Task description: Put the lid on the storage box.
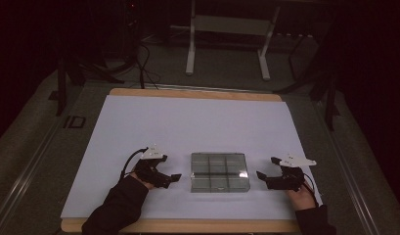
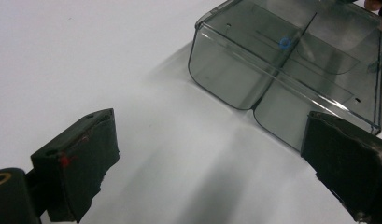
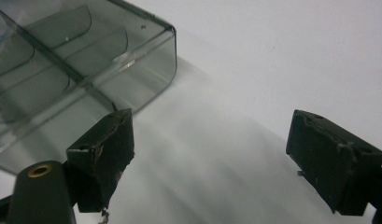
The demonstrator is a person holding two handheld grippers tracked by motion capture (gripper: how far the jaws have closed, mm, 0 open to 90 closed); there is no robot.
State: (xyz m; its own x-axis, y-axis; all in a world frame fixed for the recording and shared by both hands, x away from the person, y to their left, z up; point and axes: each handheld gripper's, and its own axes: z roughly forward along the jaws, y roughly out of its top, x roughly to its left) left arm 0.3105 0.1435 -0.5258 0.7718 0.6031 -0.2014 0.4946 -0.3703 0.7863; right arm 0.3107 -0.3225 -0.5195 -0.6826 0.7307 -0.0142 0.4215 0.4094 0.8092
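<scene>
A clear smoky plastic box (image 1: 219, 172) with inner dividers lies on the white sheet near the front middle of the table. In the left gripper view the box (image 2: 291, 60) sits just ahead, its compartments bare. In the right gripper view the box (image 3: 62, 70) lies ahead to the left. My left gripper (image 1: 174, 178) rests on the sheet just left of the box, jaws wide apart, nothing between them. My right gripper (image 1: 262, 175) sits just right of the box, also open and holding nothing. Both point inward at the box. The left gripper (image 2: 216, 163) and right gripper (image 3: 212, 158) frame bare sheet.
The white sheet (image 1: 188, 122) covers a wooden table top (image 1: 188, 93) whose edge shows at back and front. Behind the table stand a white metal frame (image 1: 227, 39), cables and dark stands on the floor. Dark sleeves enter from the bottom.
</scene>
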